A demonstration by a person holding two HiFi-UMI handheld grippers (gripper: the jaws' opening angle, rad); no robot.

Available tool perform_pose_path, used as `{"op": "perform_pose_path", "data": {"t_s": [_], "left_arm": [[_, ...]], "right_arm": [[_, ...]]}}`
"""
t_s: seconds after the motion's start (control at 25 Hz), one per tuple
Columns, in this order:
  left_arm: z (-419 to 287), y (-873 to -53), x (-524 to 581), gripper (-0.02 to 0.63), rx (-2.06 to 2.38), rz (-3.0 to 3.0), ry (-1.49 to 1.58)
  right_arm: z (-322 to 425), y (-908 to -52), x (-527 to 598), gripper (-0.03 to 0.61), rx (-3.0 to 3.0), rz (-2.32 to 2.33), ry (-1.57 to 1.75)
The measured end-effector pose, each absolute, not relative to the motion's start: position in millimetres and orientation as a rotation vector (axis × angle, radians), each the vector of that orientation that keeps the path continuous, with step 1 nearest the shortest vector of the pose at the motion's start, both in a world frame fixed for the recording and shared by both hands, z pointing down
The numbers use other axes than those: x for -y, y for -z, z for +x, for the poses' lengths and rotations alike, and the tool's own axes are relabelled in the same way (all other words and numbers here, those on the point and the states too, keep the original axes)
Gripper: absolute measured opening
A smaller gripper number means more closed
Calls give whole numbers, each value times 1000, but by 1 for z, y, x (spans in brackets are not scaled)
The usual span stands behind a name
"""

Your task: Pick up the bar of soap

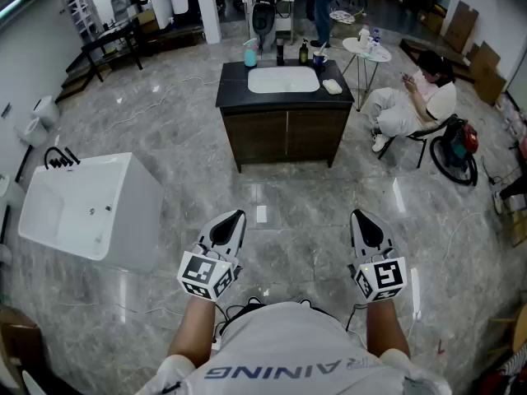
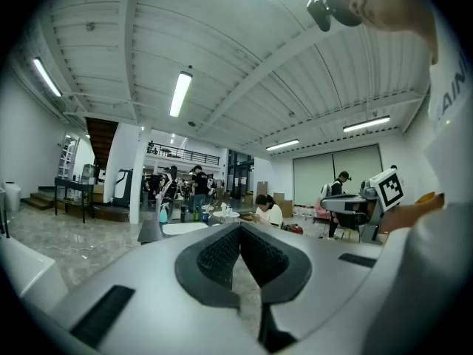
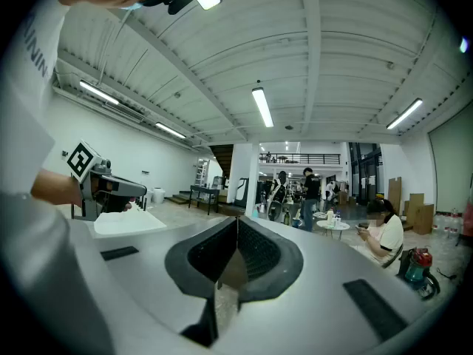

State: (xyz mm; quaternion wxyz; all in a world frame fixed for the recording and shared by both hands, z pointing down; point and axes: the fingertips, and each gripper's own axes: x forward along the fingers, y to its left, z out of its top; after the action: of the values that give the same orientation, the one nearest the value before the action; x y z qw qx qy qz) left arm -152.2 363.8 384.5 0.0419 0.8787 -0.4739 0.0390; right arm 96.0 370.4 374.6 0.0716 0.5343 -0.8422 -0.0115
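Nearest, the white left gripper (image 1: 234,218) and right gripper (image 1: 361,217) are held level over the grey marble floor (image 1: 305,183), each with jaws pressed together on nothing; far ahead, the white bar of soap (image 1: 332,86) lies on the dark wooden vanity's black countertop (image 1: 232,85), just right of the white basin (image 1: 282,79).

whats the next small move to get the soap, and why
Probably step toward the vanity: the bar of soap lies on its top, right of the basin, well beyond the shut left gripper and right gripper.
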Motion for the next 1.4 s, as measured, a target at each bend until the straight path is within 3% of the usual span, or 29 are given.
{"op": "perform_pose_path", "data": {"t_s": [0.84, 1.4], "left_arm": [[-168, -388, -374, 8, 1415, 2693, -118], [-241, -414, -366, 8, 1404, 2645, -90]], "right_arm": [[85, -380, -375, 20, 2527, 1695, -17], [21, -405, -383, 20, 2479, 1724, -47]]}}
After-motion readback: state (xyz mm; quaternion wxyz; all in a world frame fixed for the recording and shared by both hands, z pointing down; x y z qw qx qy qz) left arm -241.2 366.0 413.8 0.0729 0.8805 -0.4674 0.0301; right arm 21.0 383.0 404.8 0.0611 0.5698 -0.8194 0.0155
